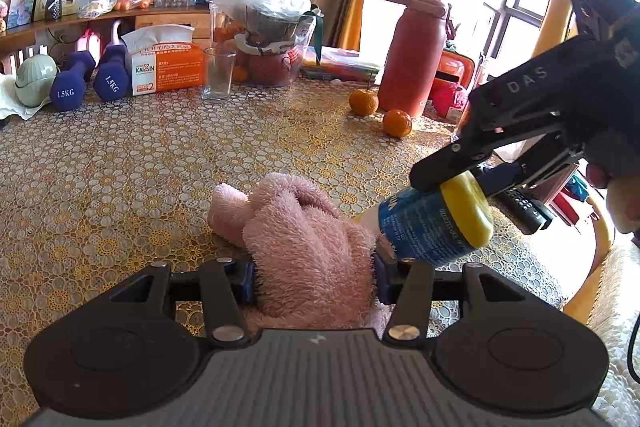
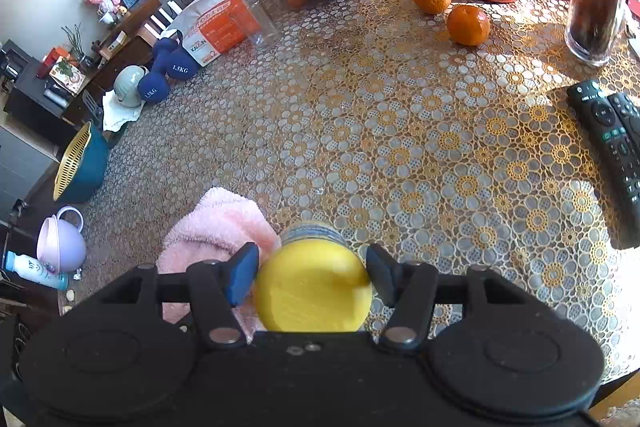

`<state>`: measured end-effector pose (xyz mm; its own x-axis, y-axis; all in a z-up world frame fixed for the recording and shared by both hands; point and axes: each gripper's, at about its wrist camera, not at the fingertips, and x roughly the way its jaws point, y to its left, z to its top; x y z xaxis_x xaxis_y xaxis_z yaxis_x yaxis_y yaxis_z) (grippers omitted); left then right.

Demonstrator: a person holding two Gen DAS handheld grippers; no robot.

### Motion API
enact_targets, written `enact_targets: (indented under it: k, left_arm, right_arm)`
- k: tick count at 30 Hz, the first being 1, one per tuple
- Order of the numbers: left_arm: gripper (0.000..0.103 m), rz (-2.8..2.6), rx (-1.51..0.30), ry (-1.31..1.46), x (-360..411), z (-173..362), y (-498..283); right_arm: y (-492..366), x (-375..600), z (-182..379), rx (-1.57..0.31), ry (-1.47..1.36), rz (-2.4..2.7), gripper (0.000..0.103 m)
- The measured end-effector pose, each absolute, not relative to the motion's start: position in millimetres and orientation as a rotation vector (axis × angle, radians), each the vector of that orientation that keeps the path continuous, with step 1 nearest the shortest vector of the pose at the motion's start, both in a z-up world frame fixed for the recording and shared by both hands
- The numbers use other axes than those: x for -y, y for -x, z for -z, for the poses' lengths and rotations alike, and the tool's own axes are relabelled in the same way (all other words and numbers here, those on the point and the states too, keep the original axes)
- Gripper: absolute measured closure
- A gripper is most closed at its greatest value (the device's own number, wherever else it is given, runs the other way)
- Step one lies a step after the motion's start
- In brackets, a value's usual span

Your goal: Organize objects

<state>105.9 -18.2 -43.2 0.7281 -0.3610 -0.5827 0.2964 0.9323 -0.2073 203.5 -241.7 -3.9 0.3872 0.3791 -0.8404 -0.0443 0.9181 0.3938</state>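
From the left wrist, the left gripper is clenched on the pink plush towel, pinning it to the table, probably so it stays put. From the right wrist, the right gripper grasps the yellow-capped bottle by its cap, tilted just right of the towel, likely for carrying elsewhere.

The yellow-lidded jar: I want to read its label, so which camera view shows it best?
The left wrist view: the jar appears side-on there, blue label facing the camera, held by the right hand-held gripper. The right wrist view shows mostly its yellow lid end-on, label nearly hidden.
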Motion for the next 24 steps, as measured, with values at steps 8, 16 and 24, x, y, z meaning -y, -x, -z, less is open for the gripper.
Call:
enact_targets:
  k: [8, 16, 24]
  left_arm:
    - [0.052, 0.370, -0.608, 0.144, -1.9, 30.6, -93.1]
    - [0.052, 0.362, -0.615, 0.147, -11.3, 40.4, -93.8]
    - [0.018, 0.421, -0.617, 0.003, 12.2, 58.2, -92.5]
  right_arm:
    - [-216.3, 194.8, -5.1, -1.126, -0.130, -0.284, 0.045]
    - [-230.5, 151.1, -11.7, -1.095, 0.040, -0.305, 0.044]
    - [-232.9, 149.4, -9.2, -1.094, 0.062, -0.313, 0.040]
